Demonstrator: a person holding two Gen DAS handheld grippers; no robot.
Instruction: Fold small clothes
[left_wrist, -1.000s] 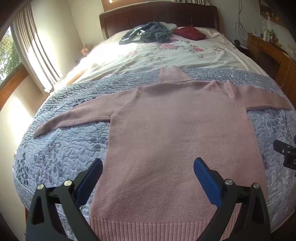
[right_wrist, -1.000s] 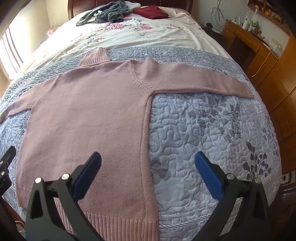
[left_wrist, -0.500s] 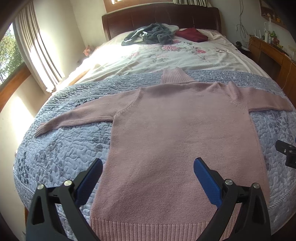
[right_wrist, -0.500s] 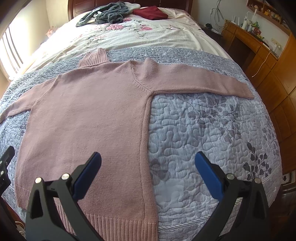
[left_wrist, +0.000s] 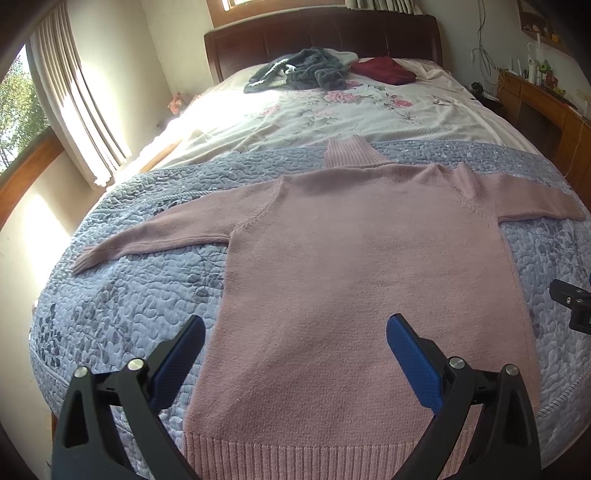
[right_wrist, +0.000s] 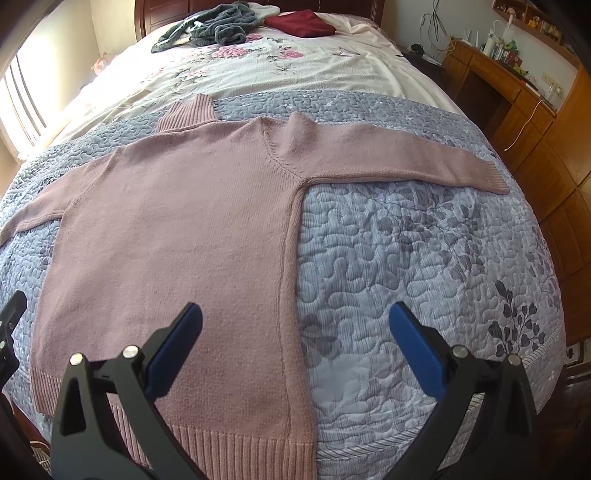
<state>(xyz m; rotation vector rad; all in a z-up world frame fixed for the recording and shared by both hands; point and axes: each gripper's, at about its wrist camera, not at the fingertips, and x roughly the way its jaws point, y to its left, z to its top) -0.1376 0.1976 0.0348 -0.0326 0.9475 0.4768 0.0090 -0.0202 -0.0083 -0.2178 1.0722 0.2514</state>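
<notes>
Left wrist view is backing off a little; both tongs, left gripper (left_wrist: 295, 345) and right gripper (right_wrist: 295, 332), are hanging wide and empty above the sweater (left_wrist: 369, 280), probably lying flat near the bed's (left_wrist: 122, 295) foot edge, not folded yet.

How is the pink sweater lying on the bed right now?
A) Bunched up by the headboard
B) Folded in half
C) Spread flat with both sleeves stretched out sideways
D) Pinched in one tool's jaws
C: the pink sweater lies flat on the grey quilt, sleeves out to both sides, and both tools' jaws stand open and empty above it.
</notes>
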